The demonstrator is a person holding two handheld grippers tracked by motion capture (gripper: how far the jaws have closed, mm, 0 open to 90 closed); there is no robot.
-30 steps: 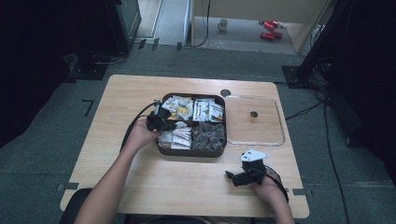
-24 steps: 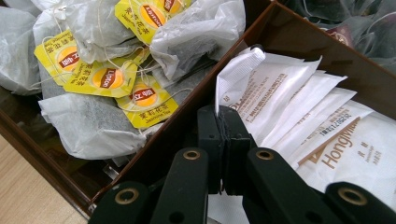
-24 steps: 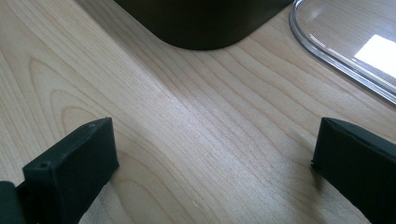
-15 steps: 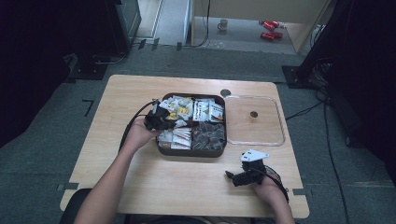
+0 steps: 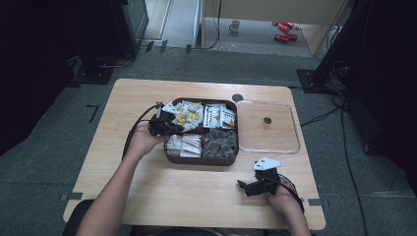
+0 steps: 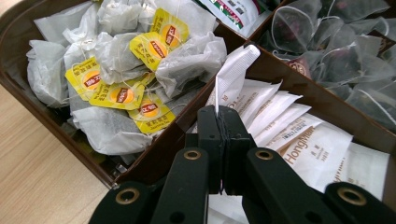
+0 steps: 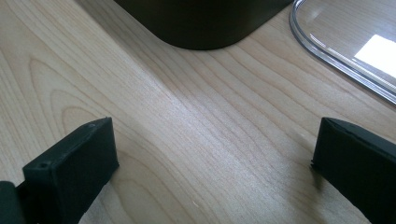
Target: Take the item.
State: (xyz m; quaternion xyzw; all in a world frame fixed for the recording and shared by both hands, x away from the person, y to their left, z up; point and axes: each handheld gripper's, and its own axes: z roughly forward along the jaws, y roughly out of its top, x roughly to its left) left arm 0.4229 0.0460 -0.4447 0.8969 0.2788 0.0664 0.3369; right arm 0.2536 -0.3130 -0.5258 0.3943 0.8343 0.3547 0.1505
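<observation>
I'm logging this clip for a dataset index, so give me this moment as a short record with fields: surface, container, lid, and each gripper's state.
surface: wooden table
container: brown four-compartment tray holding tea bags and sachets
lid: clear lid lying on the table beside the tray
left gripper: shut on a white sachet, over the tray's divider
right gripper: open, above bare table near the tray's corner

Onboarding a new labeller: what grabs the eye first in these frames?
The dark four-compartment tray at the table's middle, crammed with tea bags and sachets; the yellow-tagged tea bags stand out most. Next, the left gripper, shut on a white sachet that stands up over the tray's divider. The clear lid lies right of the tray, and the right gripper rests open on bare table near the front edge.
</observation>
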